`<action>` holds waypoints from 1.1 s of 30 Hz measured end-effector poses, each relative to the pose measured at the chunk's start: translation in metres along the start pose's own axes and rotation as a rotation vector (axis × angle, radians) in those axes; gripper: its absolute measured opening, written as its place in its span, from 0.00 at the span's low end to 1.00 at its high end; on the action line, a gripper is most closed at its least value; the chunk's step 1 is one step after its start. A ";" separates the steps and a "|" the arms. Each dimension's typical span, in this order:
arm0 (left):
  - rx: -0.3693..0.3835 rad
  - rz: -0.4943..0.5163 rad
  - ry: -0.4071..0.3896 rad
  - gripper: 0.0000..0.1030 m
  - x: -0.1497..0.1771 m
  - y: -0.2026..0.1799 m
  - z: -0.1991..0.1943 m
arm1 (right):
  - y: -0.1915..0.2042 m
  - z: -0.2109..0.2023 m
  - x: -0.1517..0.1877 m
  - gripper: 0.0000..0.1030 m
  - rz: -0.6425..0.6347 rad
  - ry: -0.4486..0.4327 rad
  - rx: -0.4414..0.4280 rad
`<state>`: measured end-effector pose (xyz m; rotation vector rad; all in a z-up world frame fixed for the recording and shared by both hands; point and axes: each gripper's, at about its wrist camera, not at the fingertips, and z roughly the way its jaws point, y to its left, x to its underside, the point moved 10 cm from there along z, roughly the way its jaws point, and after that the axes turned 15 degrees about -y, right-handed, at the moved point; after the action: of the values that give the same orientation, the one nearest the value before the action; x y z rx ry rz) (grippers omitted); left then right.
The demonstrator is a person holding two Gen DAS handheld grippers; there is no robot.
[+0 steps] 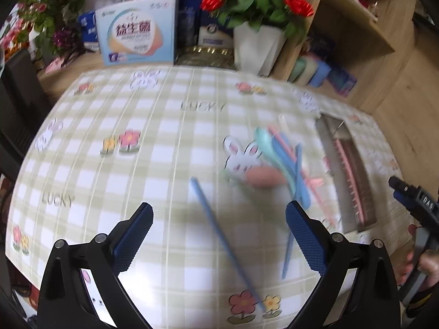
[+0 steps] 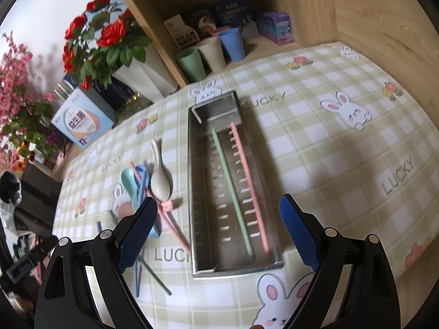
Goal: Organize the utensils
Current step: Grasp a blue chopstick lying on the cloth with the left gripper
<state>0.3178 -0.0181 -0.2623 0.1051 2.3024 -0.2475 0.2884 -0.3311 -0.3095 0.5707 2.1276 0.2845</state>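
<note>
My left gripper hangs open over the checked tablecloth, with nothing held. A blue chopstick lies on the cloth below the gap between its fingers. Beyond it is a blurred heap of utensils: a teal spoon, a pink spoon, a blue spoon and pink chopsticks. My right gripper stands open and empty above the near end of the metal tray. In the tray lie a green chopstick and a pink chopstick. A white spoon sits left of the tray.
Cups stand in a wooden shelf behind the tray. A white vase of red flowers and a light-blue box line the table's back edge. The hand that holds the right gripper shows at the left wrist view's right edge.
</note>
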 end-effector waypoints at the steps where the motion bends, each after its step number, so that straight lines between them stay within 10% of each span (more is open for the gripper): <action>1: -0.001 -0.014 0.010 0.92 0.008 0.001 0.003 | 0.003 0.001 0.005 0.85 -0.002 0.010 -0.001; 10: -0.055 0.006 0.024 0.91 0.050 0.001 0.030 | 0.013 0.003 0.035 0.85 -0.046 0.056 0.012; 18: -0.084 0.034 0.084 0.60 0.074 -0.003 0.048 | 0.022 0.004 0.041 0.84 -0.081 0.056 0.008; 33: -0.119 0.099 0.099 0.37 0.080 -0.005 0.061 | 0.026 0.007 0.048 0.84 -0.086 0.070 -0.018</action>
<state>0.3071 -0.0365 -0.3610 0.1732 2.3962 -0.0553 0.2778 -0.2845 -0.3372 0.4633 2.2080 0.2791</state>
